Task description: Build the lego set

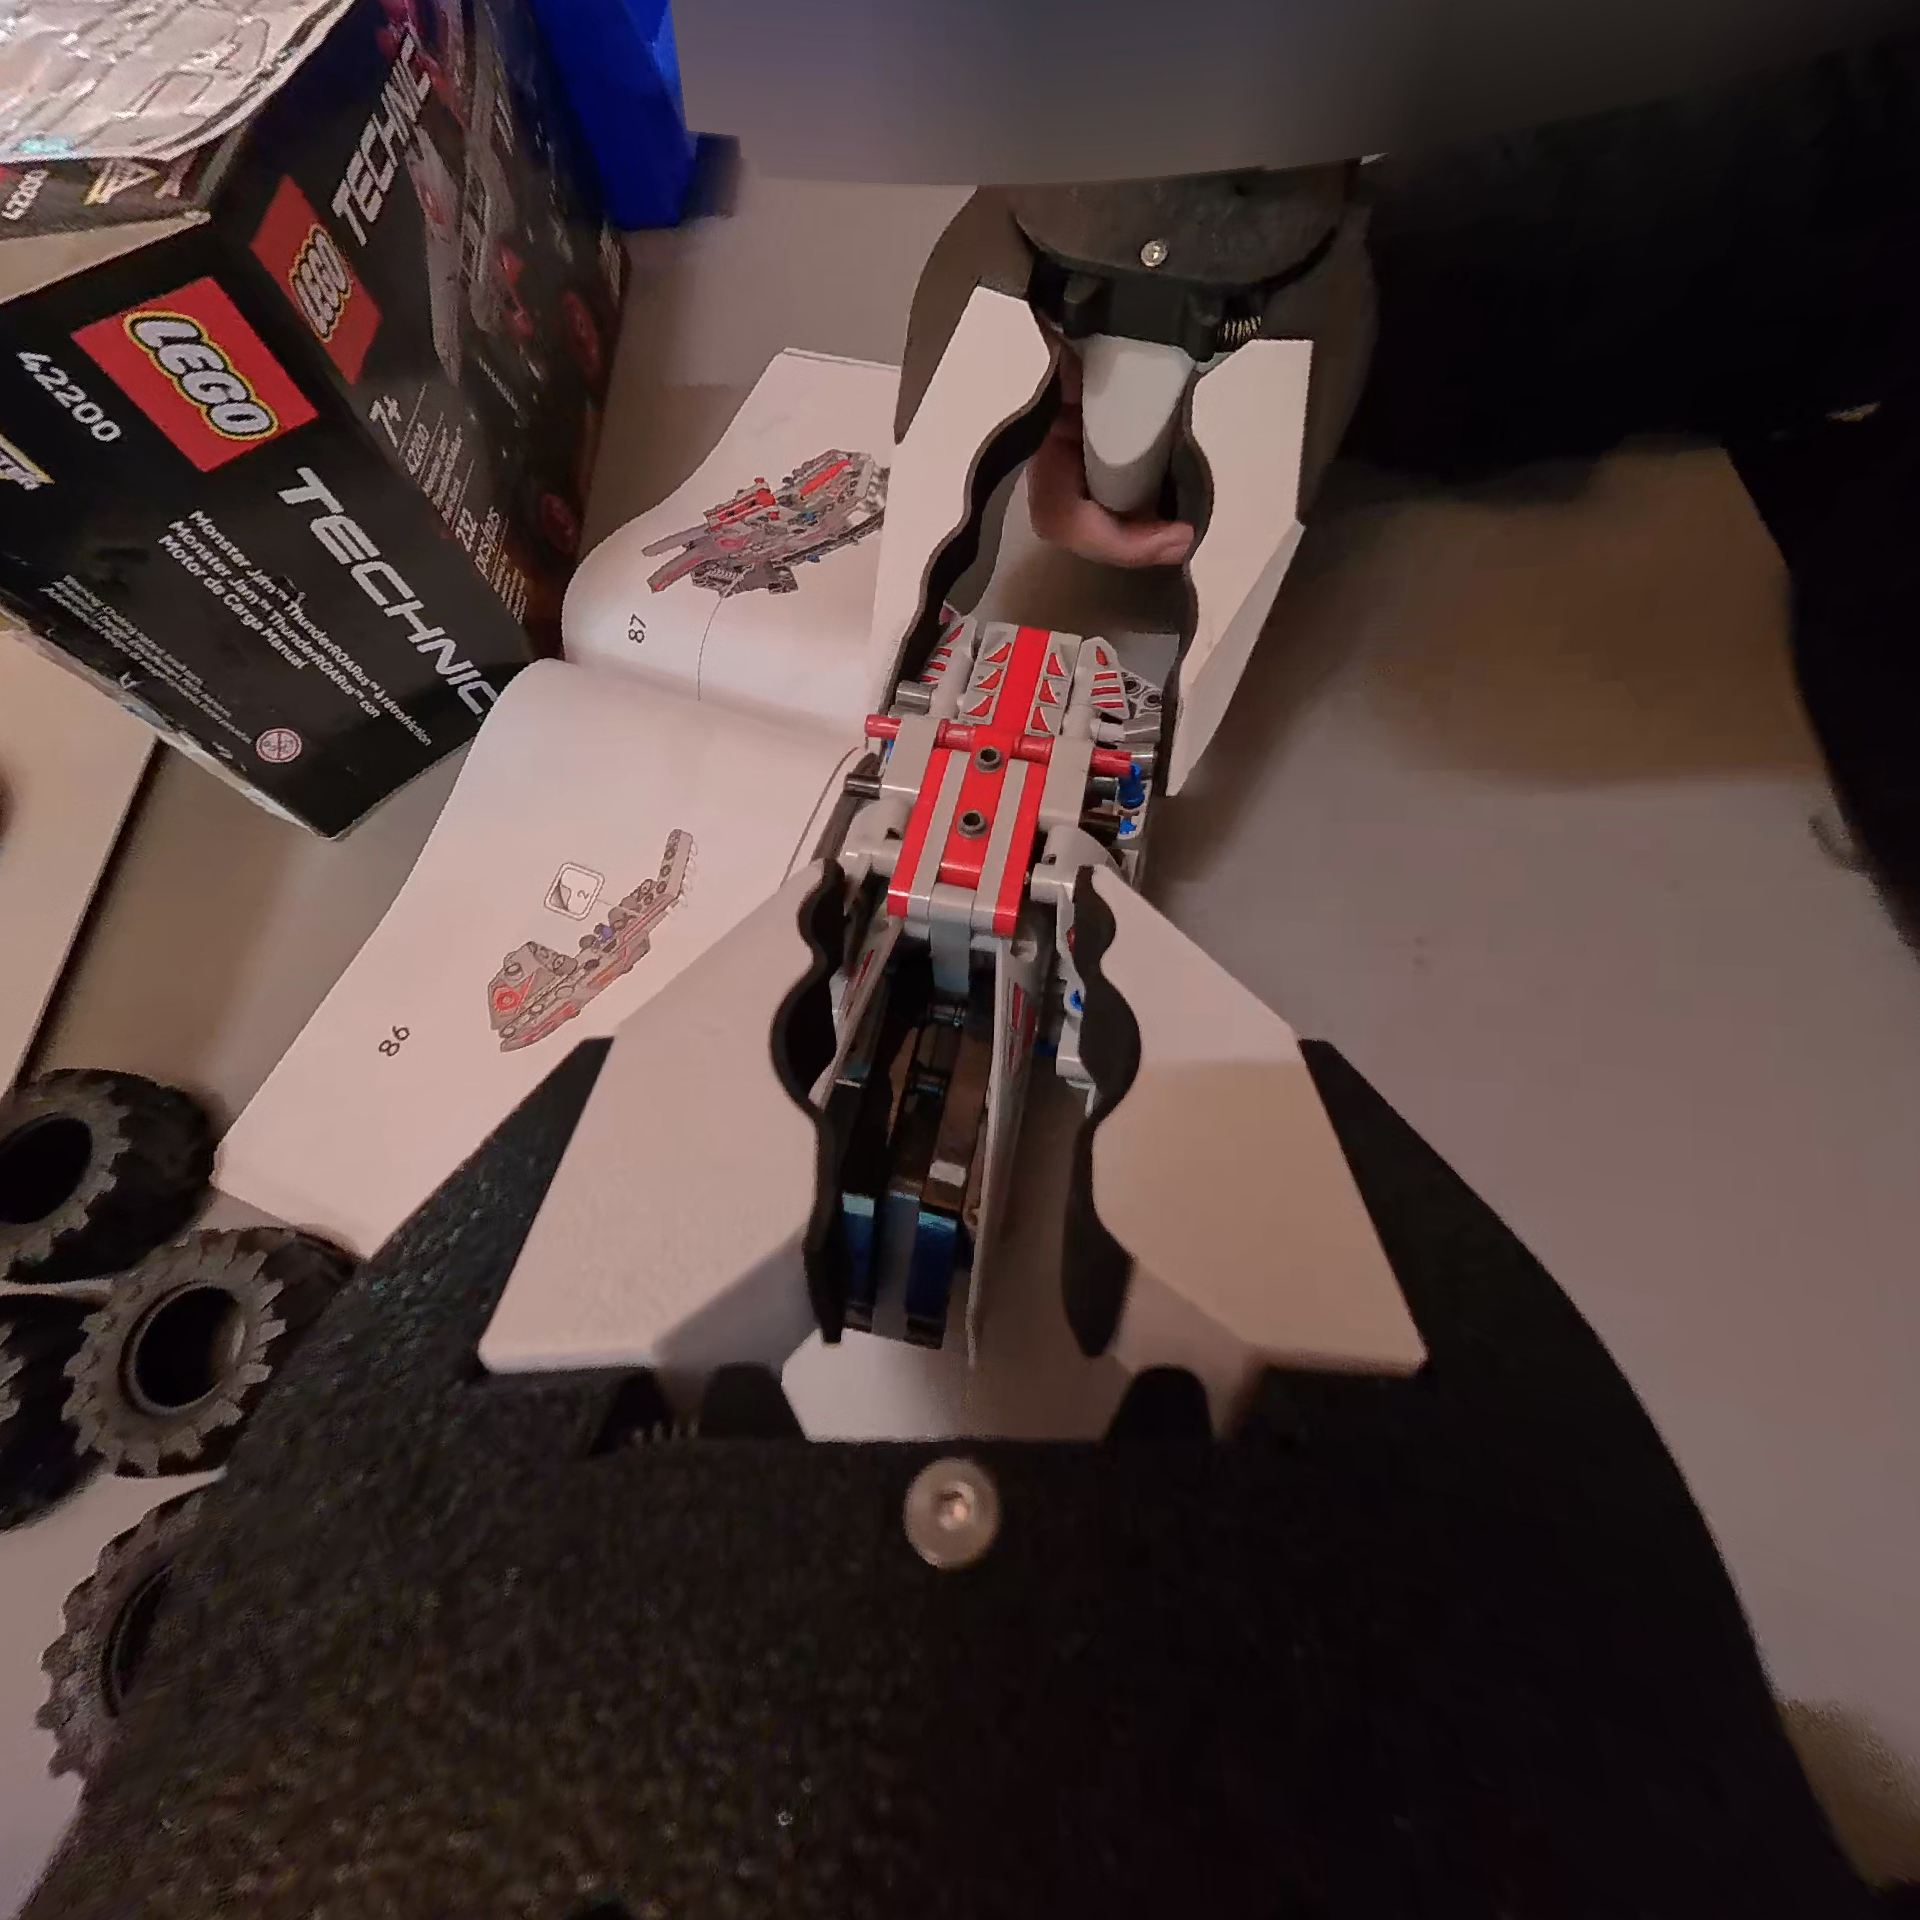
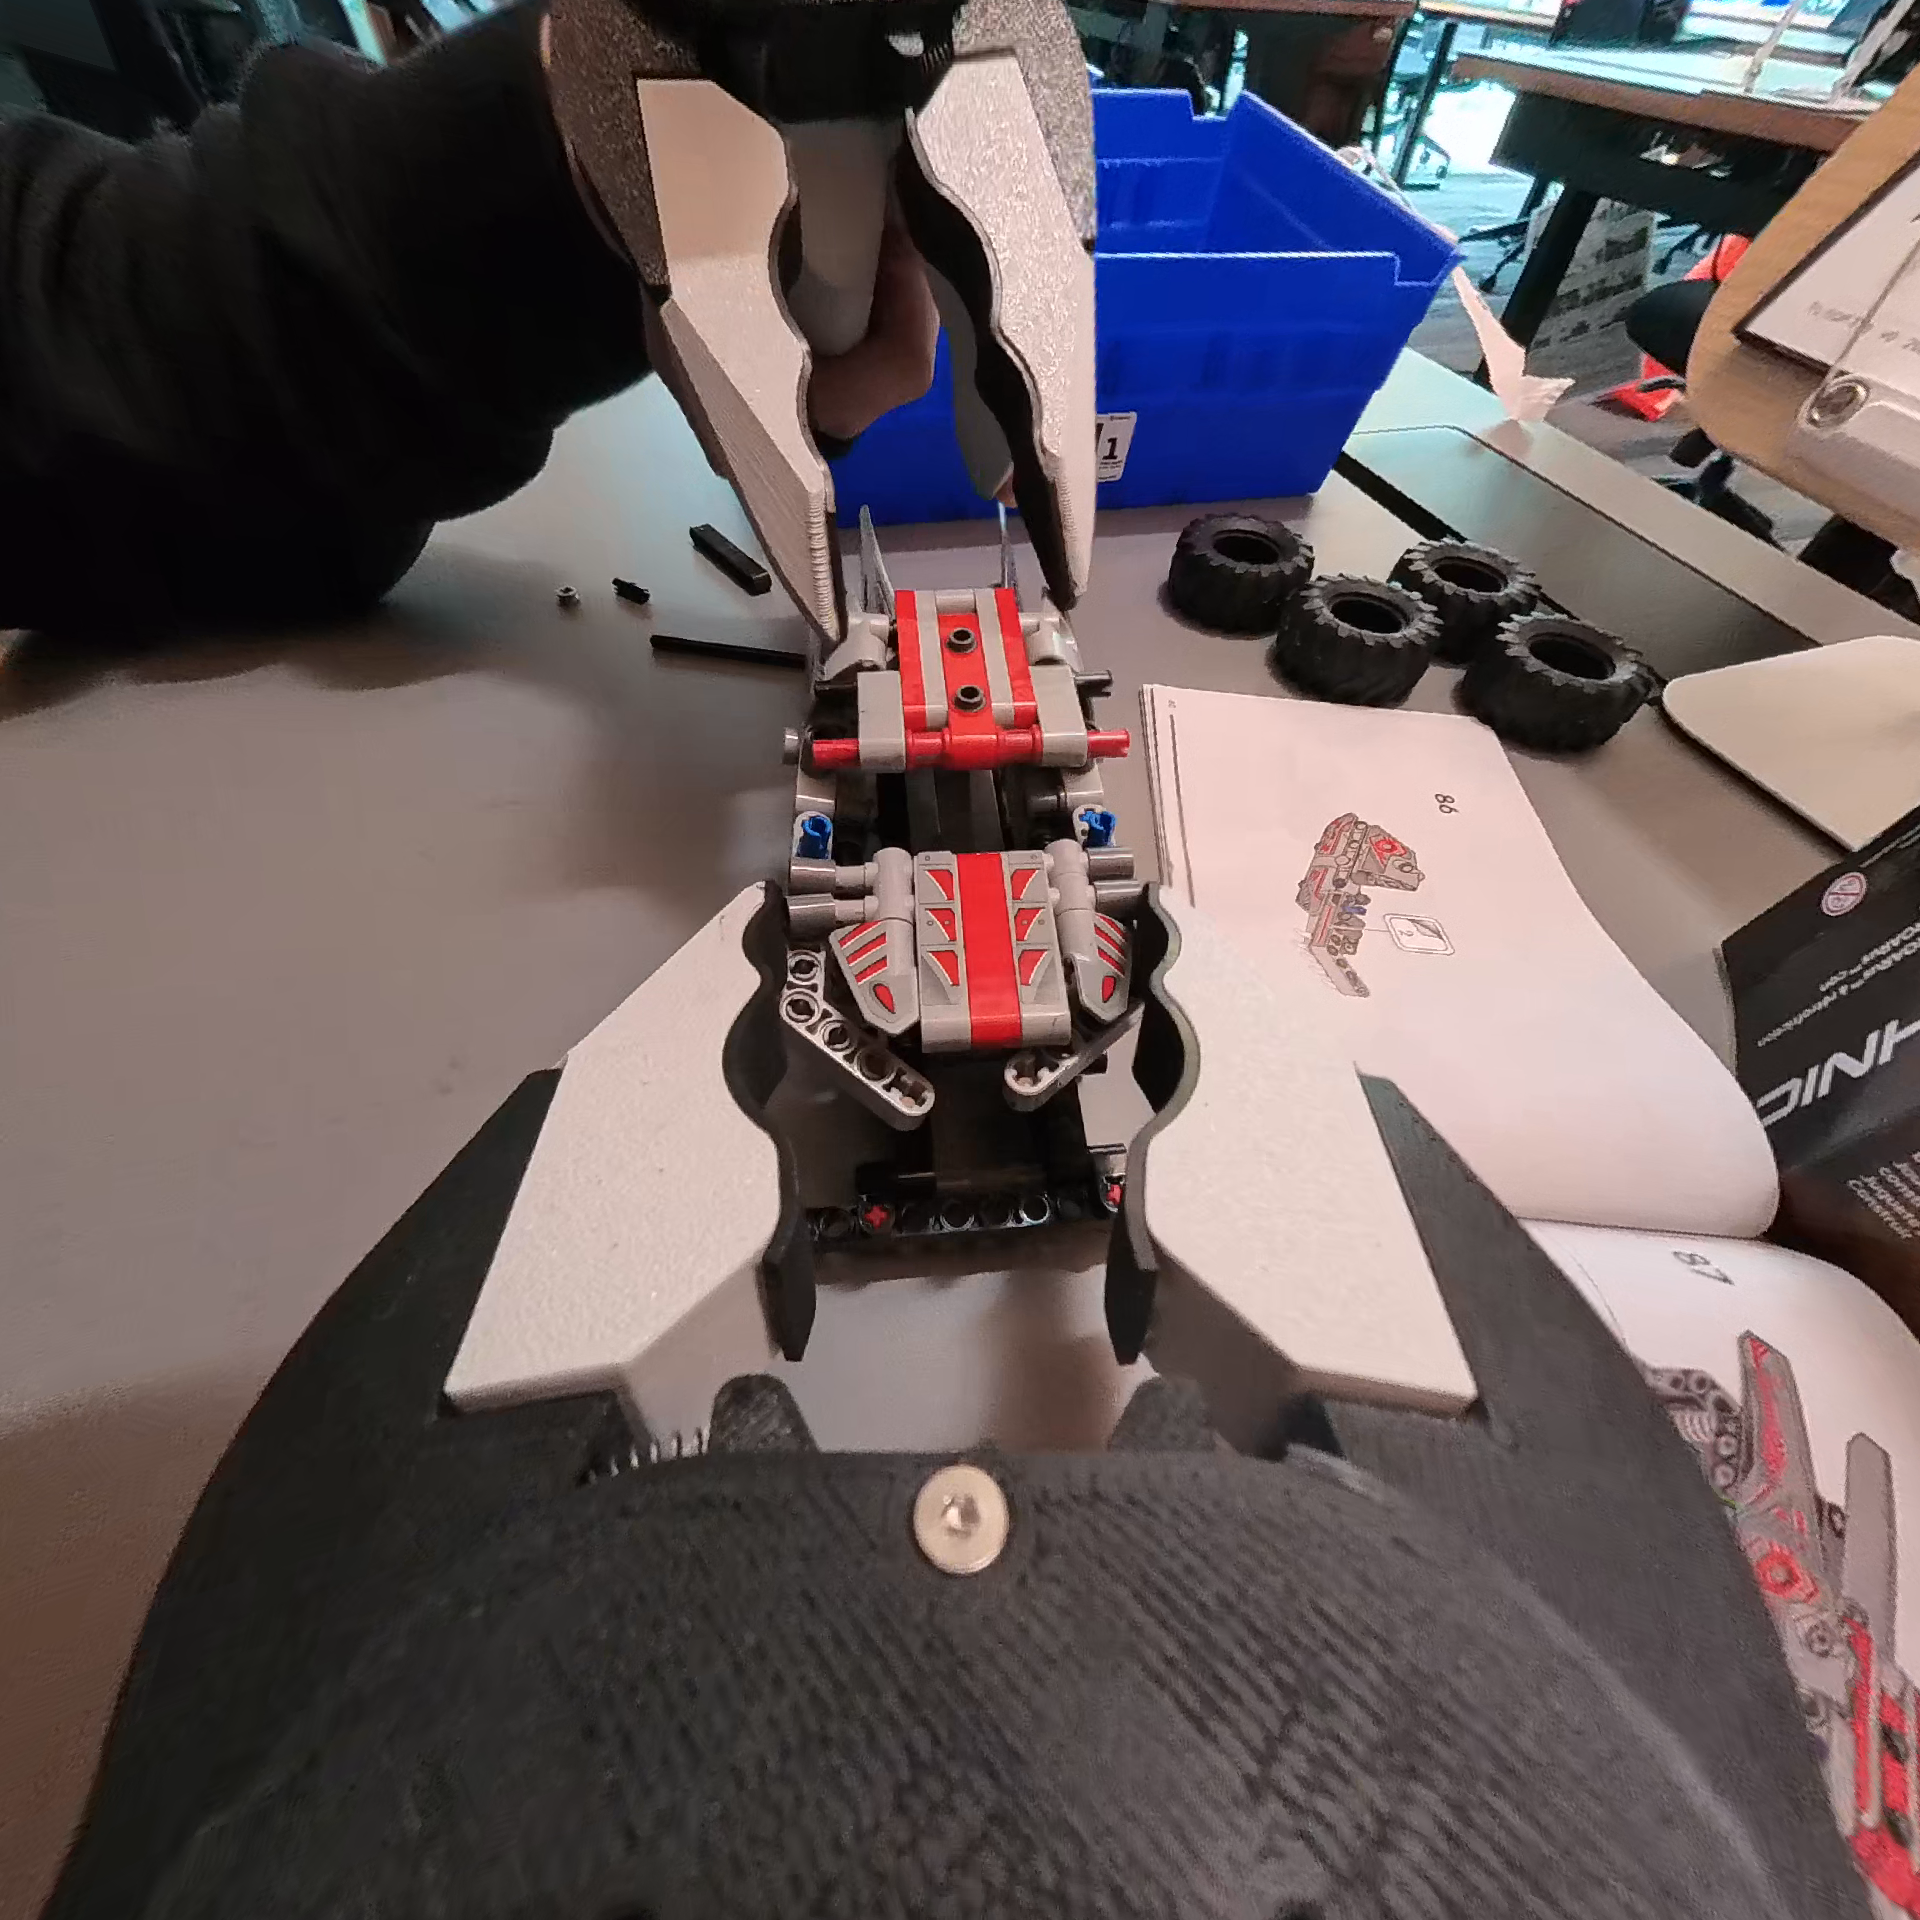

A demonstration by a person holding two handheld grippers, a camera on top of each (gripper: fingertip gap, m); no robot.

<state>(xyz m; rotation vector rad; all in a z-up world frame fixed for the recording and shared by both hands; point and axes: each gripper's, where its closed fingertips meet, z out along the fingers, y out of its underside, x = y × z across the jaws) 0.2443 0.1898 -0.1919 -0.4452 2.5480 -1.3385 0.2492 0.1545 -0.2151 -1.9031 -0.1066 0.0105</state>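
A grey, red and black lego vehicle model [image 2: 966, 727] lies lengthwise on the grey table [image 2: 312, 883], held from both ends. My right gripper [image 2: 961, 914] is shut on its front end, with the fingers against both sides. My left gripper [image 2: 951, 613] comes in from the far side and is shut on the rear end. In the left wrist view the model [image 1: 971, 810] runs between my left gripper [image 1: 956, 904], near, and my right gripper [image 1: 1039, 707], far. A hand holds each gripper's handle.
An open instruction booklet [image 2: 1403, 935] lies right of the model. Several black tyres [image 2: 1361, 634] sit beyond it. A blue bin [image 2: 1247, 281] stands behind. Small black loose parts [image 2: 727, 556] and a black axle [image 2: 727, 652] lie left of the model. The set's box [image 1: 260, 468] stands by the booklet. There is about 5 cm between the tips of the two grippers.
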